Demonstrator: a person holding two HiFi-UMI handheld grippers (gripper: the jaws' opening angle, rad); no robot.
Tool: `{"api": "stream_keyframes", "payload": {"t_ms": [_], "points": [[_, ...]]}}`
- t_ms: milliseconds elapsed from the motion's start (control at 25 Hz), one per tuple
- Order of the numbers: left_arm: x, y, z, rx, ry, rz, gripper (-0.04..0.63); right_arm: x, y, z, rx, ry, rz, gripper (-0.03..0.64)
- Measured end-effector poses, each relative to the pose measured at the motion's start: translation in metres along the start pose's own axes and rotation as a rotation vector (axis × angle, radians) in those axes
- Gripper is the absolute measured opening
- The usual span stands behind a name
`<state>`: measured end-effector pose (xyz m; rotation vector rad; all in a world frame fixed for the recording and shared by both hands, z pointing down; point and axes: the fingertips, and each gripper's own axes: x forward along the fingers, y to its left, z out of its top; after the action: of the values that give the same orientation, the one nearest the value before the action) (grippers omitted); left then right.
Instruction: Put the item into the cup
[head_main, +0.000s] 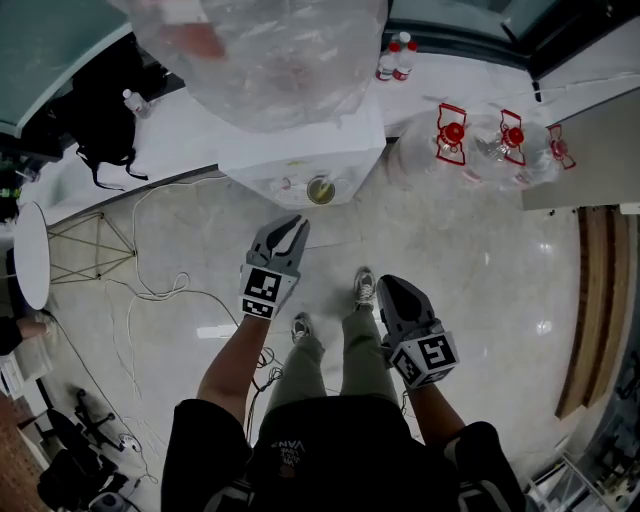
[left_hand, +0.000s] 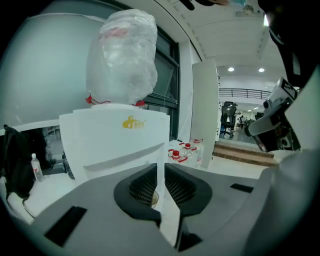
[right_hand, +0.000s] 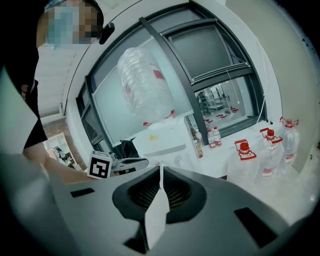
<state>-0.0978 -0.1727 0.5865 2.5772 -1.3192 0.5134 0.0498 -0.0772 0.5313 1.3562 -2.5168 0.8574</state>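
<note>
A white water dispenser (head_main: 300, 150) with a plastic-wrapped bottle on top stands ahead of me. On its tray sits a small cup (head_main: 320, 190) with a yellowish inside. My left gripper (head_main: 290, 222) points at the dispenser, a short way below the cup. Its jaws stand a narrow gap apart with nothing between them. In the left gripper view (left_hand: 160, 167) a sliver of the cup (left_hand: 155, 197) shows through that gap. My right gripper (head_main: 388, 283) hangs lower, above my shoes, shut. In the right gripper view (right_hand: 161, 172) a white sliver shows between its jaws; whether it is a held item I cannot tell.
Several big water bottles with red caps (head_main: 480, 145) lie right of the dispenser, and small bottles (head_main: 395, 55) stand behind it. A black backpack (head_main: 110, 110) sits at the left. Cables (head_main: 150, 290) trail over the floor. Wooden steps (head_main: 595, 300) run along the right.
</note>
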Motion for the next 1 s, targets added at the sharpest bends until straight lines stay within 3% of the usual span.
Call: {"api": "stream_keyframes", "payload": {"t_ms": [360, 760, 1000], "points": [[-0.071, -0.007, 0.048, 0.039, -0.102, -0.024, 0.026, -0.010, 0.043, 0.015, -0.017, -0.051, 0.000, 0.048], [-0.146, -0.024, 0.108, 0.036, -0.219, -0.037, 0.020, -0.035, 0.087, 0.050, -0.084, -0.124, -0.003, 0.048], [-0.193, -0.039, 0.124, 0.037, -0.253, -0.034, 0.020, -0.064, 0.116, 0.061, -0.105, -0.164, -0.022, 0.048]]}}
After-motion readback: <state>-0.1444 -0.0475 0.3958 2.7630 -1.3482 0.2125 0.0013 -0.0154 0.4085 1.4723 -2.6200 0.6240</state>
